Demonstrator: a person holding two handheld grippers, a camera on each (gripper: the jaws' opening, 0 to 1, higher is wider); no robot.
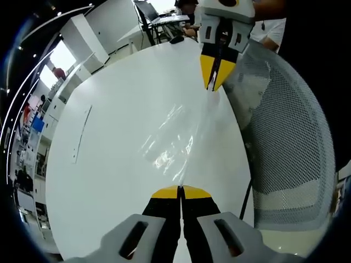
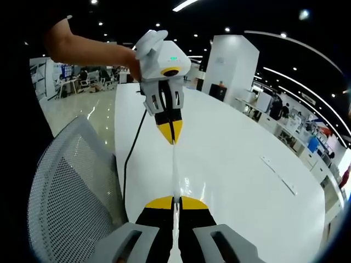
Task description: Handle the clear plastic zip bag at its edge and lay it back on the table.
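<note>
In the left gripper view, your left gripper [image 1: 180, 190] has its yellow-tipped jaws pressed together on the near edge of the clear plastic zip bag [image 1: 178, 139]; the bag stretches away from those tips, glinting, held up over the white table [image 1: 120, 126]; at the bag's far edge your right gripper [image 1: 215, 81] comes in from above, its yellow tips pinched on the plastic; beside the bag, off the table's edge, stands a grey mesh chair [image 1: 285, 142]; past the bag, on the far side of the table, a thin pale strip [image 1: 82, 134] lies flat.

In the right gripper view, your right gripper [image 2: 174, 201] is clamped on the bag [image 2: 175, 170], seen here edge-on as a thin pale line; the bag runs straight from these tips to your left gripper [image 2: 172, 136], whose jaws are closed on its far end; your hand [image 2: 131, 60] holds that gripper; a black cable [image 2: 130, 159] drops along the table's [image 2: 236, 175] edge beside the bag; the mesh chair [image 2: 71, 186] sits just beyond that edge.
</note>
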